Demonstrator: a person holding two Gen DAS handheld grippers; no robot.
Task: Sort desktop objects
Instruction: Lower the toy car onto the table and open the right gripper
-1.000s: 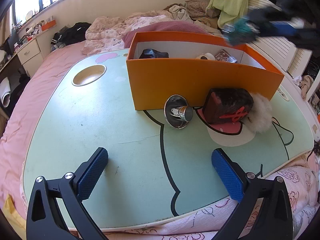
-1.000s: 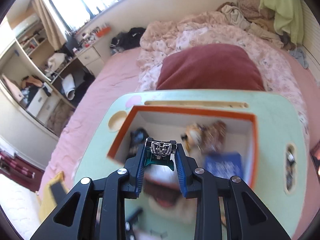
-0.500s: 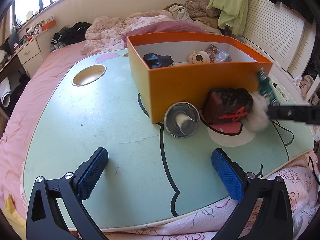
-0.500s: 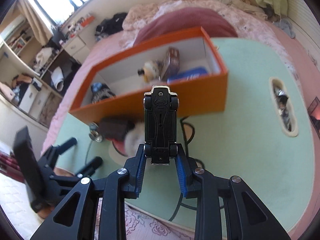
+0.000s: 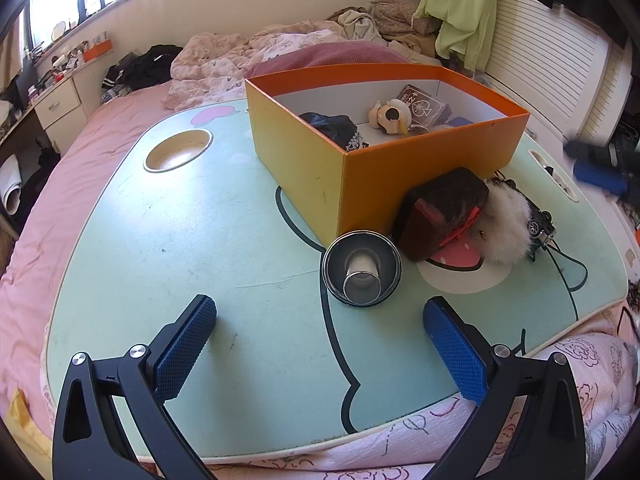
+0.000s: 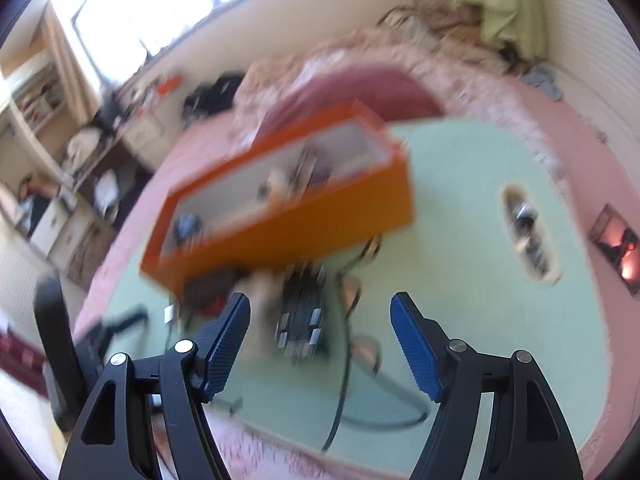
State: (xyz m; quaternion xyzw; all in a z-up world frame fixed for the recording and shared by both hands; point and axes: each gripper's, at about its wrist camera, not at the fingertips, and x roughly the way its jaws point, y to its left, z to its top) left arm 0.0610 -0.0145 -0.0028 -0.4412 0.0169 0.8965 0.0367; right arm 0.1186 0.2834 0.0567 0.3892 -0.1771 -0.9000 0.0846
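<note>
An orange box stands on the mint lap table, turned at an angle, holding a black pouch, a small plush and a card deck. In front of it lie a metal funnel-like cup, a dark red case with a white pompom, and a black toy car. My left gripper is open and empty above the near table. My right gripper is open; the toy car lies on the table beyond it, blurred.
A round cup recess is at the table's far left and a slot at its right edge. Bedding and a maroon pillow lie behind the box. A black cable runs over the table's near edge.
My right gripper carried the toy car down from over the box, set it on the table beside the pompom and opened. The orange box turned. My left gripper stayed still.
</note>
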